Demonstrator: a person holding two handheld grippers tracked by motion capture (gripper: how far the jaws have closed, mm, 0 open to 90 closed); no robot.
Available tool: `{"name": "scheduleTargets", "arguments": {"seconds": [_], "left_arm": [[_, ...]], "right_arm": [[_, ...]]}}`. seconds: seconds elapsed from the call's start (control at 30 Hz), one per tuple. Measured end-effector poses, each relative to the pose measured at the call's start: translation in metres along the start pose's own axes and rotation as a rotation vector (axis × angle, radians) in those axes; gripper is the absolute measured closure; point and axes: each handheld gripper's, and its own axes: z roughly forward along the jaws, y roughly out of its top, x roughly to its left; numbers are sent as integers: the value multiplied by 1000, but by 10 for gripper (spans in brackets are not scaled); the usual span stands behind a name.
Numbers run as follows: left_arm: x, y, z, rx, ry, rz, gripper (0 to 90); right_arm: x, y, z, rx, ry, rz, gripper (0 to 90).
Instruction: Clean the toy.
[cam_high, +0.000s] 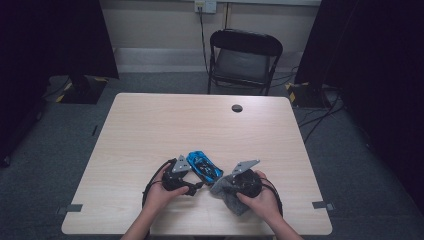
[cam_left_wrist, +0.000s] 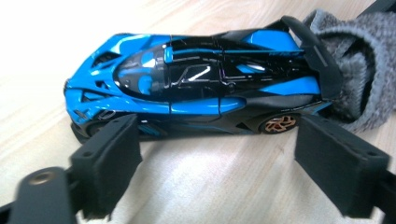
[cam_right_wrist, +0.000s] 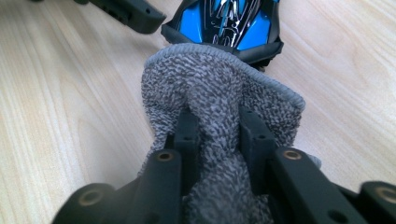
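Toy car (cam_left_wrist: 196, 88) sits on desk (cam_high: 150, 125), rear touching grey cloth (cam_right_wrist: 219, 107) pinched by right tool (cam_right_wrist: 218, 135); left tool (cam_left_wrist: 224, 163) wide, car ungripped; wiping apparently just starting.

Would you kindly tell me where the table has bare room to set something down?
The table is bare from the toy car back to the round grommet hole, and toward both side edges. The near middle is crowded: car, grey cloth, left claw, right claw.

Glossy blue-and-black toy car (cam_left_wrist: 201, 88) beside a rough, fuzzy grey knitted cloth (cam_right_wrist: 219, 107), both on a smooth, pale wood-grain table (cam_high: 150, 125); matt black gripper pads (cam_left_wrist: 109, 161).
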Motion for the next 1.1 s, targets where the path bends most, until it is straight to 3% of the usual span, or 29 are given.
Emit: {"name": "scheduleTargets", "arguments": {"seconds": [0.2,0.27,0.37,0.5,0.7,0.97,1.1], "left_arm": [[5,13,1,-19,7,-3,154],[5,16,3,-22,16,9,147],[7,21,5,-29,15,2,154],[6,24,12,-18,-4,-9,157],[4,21,16,-37,14,-12,146],[5,20,16,-40,16,-25,141],[5,20,16,-36,17,-25,140]], "right_arm": [[2,-1,0,-11,-6,0,565],[1,-1,1,-6,13,-3,500],[3,-2,2,1,-11,-29,479],[3,-2,4,6,-27,-33,547],[1,-1,2,19,-37,-8,703],[-19,-4,-5,7,-97,59,738],[-22,-5,-12,4,-54,66,739]]}}
